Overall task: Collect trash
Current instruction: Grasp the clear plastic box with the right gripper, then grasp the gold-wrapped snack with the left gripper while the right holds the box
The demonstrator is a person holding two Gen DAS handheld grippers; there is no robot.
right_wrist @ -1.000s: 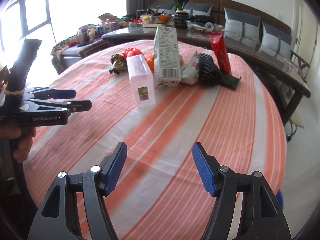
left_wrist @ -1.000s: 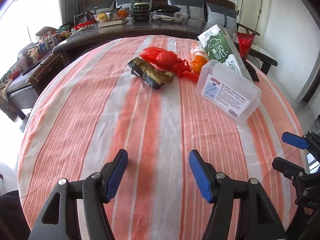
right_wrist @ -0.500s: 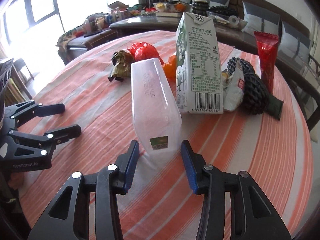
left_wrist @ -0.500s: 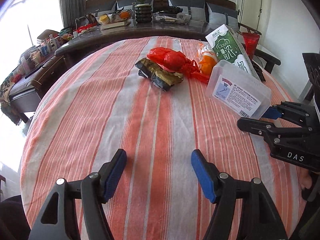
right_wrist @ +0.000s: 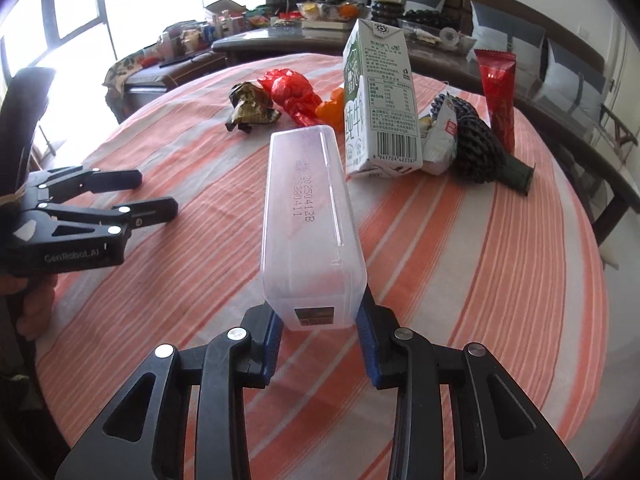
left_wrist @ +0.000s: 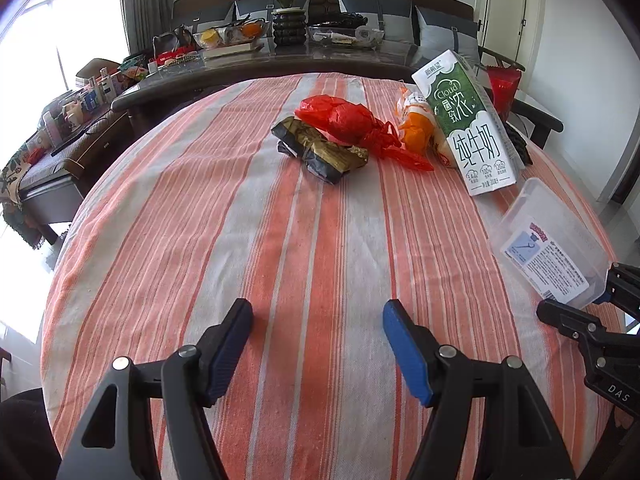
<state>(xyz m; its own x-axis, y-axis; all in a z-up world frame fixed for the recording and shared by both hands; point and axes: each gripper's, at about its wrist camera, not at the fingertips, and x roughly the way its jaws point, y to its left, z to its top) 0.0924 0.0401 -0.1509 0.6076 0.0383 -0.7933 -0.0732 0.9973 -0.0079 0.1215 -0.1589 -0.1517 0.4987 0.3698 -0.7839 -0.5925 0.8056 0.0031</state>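
My right gripper has just been closing and now pinches the near end of the clear plastic box – a shallow hold. Lifted fast, it could pivot out onto the striped tablecloth. My left gripper hangs open – empty.

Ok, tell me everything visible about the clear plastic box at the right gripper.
The clear plastic box is a long, frosted, see-through container with rounded corners, seemingly empty. Dark printed code runs along its upper face, a small label sits on its near end, and the left wrist view shows a larger white printed label on one broad side. The right gripper, whose jaws have just been closing, pinches its near end between blue pads. It tilts away from the gripper, over the striped tablecloth.
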